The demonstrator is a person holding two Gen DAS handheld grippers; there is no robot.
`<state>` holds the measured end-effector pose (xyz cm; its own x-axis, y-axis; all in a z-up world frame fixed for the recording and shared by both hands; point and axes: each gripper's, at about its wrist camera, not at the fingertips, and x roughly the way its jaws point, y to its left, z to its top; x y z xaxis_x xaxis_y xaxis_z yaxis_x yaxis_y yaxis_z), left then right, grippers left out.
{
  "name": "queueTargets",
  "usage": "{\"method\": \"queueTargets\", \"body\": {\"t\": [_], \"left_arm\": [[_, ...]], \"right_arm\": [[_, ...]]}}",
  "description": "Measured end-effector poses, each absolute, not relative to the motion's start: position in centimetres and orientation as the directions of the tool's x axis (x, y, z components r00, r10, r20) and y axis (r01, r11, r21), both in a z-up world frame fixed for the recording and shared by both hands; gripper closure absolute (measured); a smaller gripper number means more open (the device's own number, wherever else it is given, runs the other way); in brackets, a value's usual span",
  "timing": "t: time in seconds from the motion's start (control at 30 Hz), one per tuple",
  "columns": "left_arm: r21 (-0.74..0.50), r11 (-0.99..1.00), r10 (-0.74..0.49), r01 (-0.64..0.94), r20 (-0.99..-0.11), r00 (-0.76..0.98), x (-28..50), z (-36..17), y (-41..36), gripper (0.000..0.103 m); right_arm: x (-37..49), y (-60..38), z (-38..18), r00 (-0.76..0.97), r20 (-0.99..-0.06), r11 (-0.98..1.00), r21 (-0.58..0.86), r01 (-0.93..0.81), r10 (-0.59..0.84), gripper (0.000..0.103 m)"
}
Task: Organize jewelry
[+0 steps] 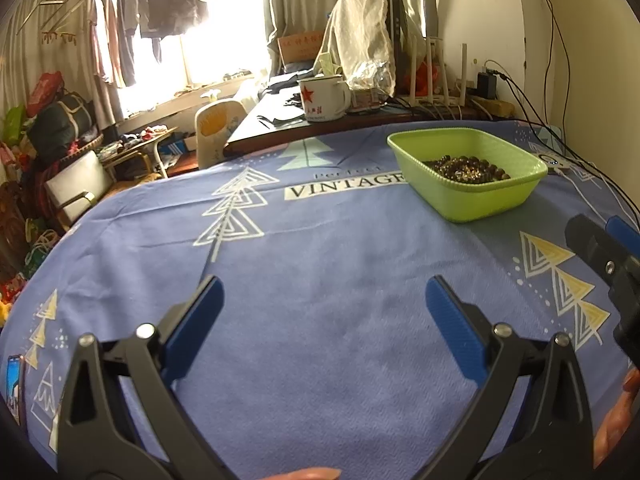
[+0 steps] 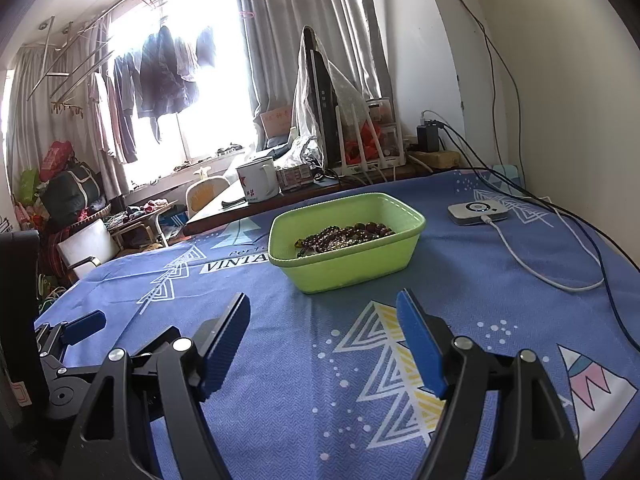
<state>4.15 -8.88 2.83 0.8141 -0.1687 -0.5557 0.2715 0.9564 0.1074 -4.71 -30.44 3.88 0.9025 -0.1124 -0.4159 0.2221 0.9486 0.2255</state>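
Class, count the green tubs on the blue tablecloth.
1. The green tub sits at the far middle of the tablecloth, holding dark beads, beyond both open tongs.

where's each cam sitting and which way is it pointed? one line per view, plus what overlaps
Left wrist: on the left gripper, low over the blue tablecloth, facing the window; green tray ahead to the right; own open fingers, a fingertip at the bottom edge, right gripper at the right edge.
Right wrist: on the right gripper, same heading, green tray nearly straight ahead, white device to its right; own open fingers, left gripper at the left edge.
Shared: tray with beaded jewelry, tablecloth, enamel mug, window.
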Motion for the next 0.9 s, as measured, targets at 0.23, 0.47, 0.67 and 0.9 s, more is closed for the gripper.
{"method": "queueTargets", "body": {"t": [0.23,0.47,0.67,0.9], "left_arm": [[0.109,0.956,-0.168,0.271,-0.554,0.816,4.16,2.79,-8.85,0.006],[0.111,0.957,-0.166,0.270,-0.553,0.816,4.11,2.84,-8.92,0.006],[0.111,0.956,-0.166,0.270,-0.554,0.816,4.13,2.81,-8.88,0.006],[0.109,0.956,-0.168,0.272,-0.557,0.814,4.10,2.73,-8.81,0.006]], "right_arm": [[-4.71,-30.45,3.88,0.903,-0.415,0.949,0.225,0.222,-0.113,0.061],[-4.72,-30.46,3.89,0.902,-0.416,0.949,0.225,0.222,-0.112,0.061],[-4.69,-30.49,3.89,0.903,-0.415,0.949,0.226,0.221,-0.112,0.061],[-4.71,-30.51,3.90,0.903,-0.416,0.949,0.226,0.221,-0.112,0.061]]}}
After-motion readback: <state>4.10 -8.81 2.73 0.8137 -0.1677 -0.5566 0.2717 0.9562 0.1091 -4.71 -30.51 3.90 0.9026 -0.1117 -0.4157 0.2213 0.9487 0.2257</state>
